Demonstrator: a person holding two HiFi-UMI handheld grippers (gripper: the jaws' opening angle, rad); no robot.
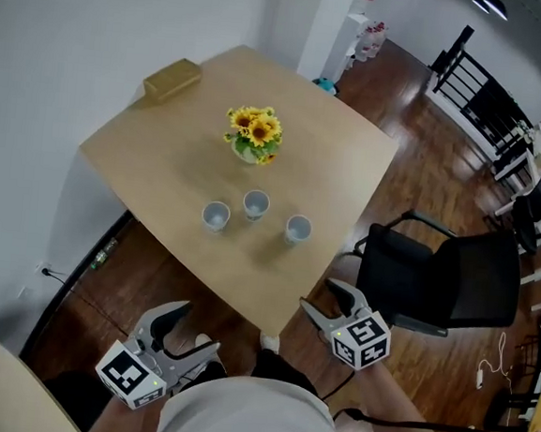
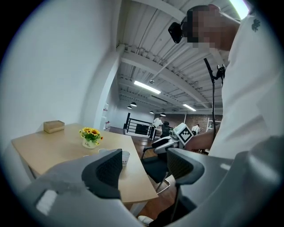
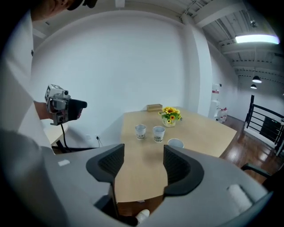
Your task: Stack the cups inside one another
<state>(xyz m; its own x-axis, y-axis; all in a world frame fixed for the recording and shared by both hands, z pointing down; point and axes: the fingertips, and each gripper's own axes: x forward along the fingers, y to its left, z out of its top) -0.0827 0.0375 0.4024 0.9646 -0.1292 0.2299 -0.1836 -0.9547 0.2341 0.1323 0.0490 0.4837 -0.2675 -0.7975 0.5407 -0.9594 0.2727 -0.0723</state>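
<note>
Three pale paper cups stand apart in a row near the front edge of the wooden table (image 1: 153,158): the left cup (image 1: 215,216), the middle cup (image 1: 255,204) and the right cup (image 1: 298,229). The right gripper view shows them as well: left cup (image 3: 140,131), middle cup (image 3: 158,133), right cup (image 3: 175,142). My left gripper (image 1: 195,331) hangs off the table, low at the left, open and empty. My right gripper (image 1: 324,298) is just off the table's near corner, short of the cups, its jaws apart with nothing between them.
A vase of sunflowers (image 1: 255,134) stands behind the cups, and a brown box (image 1: 172,78) sits at the far table corner. A black office chair (image 1: 444,273) is to the right of the table. A cream chair back (image 1: 1,389) is at my lower left.
</note>
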